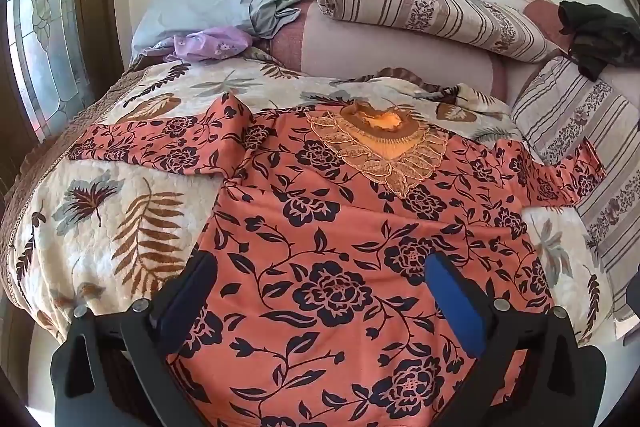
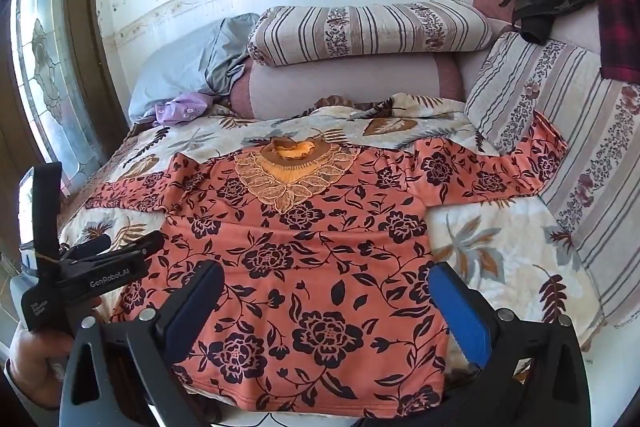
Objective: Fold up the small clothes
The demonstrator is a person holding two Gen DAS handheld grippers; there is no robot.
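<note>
matt cloth shirt (image 2: pixel 304 267) lies on a quilted cloth bedspread (image 2: pixel 500 247).

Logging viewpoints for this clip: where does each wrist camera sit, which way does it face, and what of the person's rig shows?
Left wrist: on the left gripper, above the floral shirt, facing the bolsters; only its own open fingers show.
Right wrist: on the right gripper, above the shirt's hem, facing likewise; its open fingers, the left gripper and the left hand show.
Shared: shirt, leaf quilt, striped bolster, grey pillow, window.
</note>
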